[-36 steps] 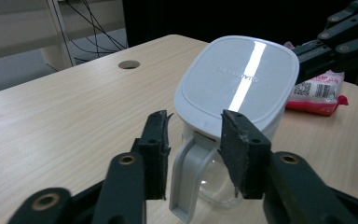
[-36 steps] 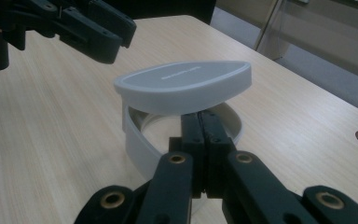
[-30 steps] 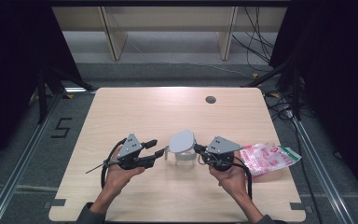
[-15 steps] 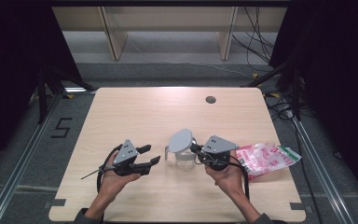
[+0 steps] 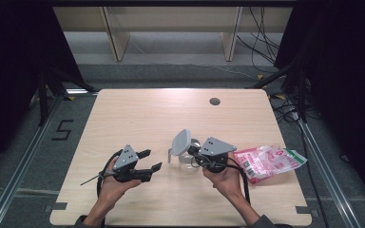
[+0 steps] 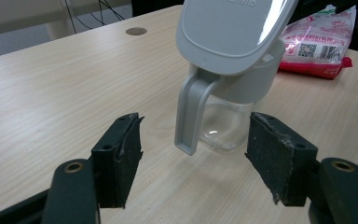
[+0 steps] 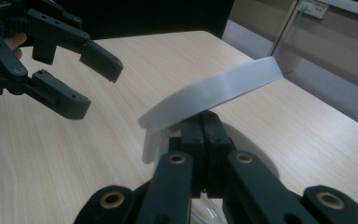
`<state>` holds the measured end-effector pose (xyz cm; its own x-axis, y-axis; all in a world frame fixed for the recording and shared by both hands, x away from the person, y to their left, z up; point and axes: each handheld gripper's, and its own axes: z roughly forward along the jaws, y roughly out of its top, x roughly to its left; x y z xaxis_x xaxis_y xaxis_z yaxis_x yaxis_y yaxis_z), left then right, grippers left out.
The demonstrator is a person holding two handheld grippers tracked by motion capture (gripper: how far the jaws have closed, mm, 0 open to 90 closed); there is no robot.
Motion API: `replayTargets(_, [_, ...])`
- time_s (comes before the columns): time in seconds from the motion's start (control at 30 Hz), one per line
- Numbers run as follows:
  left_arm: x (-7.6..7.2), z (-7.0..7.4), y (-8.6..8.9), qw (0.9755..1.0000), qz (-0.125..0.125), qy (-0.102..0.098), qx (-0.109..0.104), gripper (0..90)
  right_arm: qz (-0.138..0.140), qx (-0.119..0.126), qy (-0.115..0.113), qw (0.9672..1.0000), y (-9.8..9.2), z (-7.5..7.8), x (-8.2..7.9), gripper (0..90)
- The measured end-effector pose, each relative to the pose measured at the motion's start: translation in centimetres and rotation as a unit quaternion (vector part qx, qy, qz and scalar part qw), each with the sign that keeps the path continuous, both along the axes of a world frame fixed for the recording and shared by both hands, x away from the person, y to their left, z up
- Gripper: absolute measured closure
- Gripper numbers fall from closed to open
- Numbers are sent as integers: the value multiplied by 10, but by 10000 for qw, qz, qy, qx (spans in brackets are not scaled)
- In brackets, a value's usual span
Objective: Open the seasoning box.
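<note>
Right gripper (image 5: 196, 156) clenched on rim of clear glass jar with grey collar, grey handle and raised grey flip lid (image 6: 233, 88); jar upright mid-table, toward person's side. Left gripper (image 5: 149, 161) released, jaws just been opening, nothing between, short of jar handle.

Judgement: keep rim pinch steady, bring left jaws square onto handle, avoid knocking lid.

Pink plastic packet (image 5: 266, 160) just beyond jar on right; bare wooden table (image 5: 147, 114) behind jar, table edge near hands.

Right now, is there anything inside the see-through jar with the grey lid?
In the left gripper view the clear jar looks empty; the wooden table shows through the glass. The grey collar and the tipped-up lid hide its upper part.
</note>
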<state>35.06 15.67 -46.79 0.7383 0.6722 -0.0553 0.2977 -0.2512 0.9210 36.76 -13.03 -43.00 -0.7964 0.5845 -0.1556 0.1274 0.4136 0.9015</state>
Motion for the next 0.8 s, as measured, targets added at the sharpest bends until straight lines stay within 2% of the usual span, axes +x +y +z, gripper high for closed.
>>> replayTargets(0.03, [0,0,0,10000,-14,29,5,340,96,-51,-62,9999,1,1,1,900])
replayTargets(0.13, [0,0,1,9999,-50,93,-35,331,126,-49,-127,9998,5,2,1,900])
replayTargets(0.37, [-2,-2,2,9999,-37,119,33,326,175,-32,-40,9998,11,1,0,900])
replayTargets(0.4, [-2,-3,2,9999,-15,130,9,326,187,-57,-98,9998,12,1,0,900])
replayTargets(0.43, [-1,-3,3,9999,-19,148,-1,325,157,-4,9,9999,14,1,-1,900])
replayTargets(0.57, [-1,-3,4,9999,-33,101,57,324,228,-31,-46,9997,18,0,-1,900])
replayTargets(0.63, [-2,-4,4,9998,41,179,-21,322,283,-52,-36,9996,21,-1,0,897])
replayTargets(0.8, [-2,-3,6,9998,31,168,-46,321,288,-33,-58,9996,22,-1,-1,886])
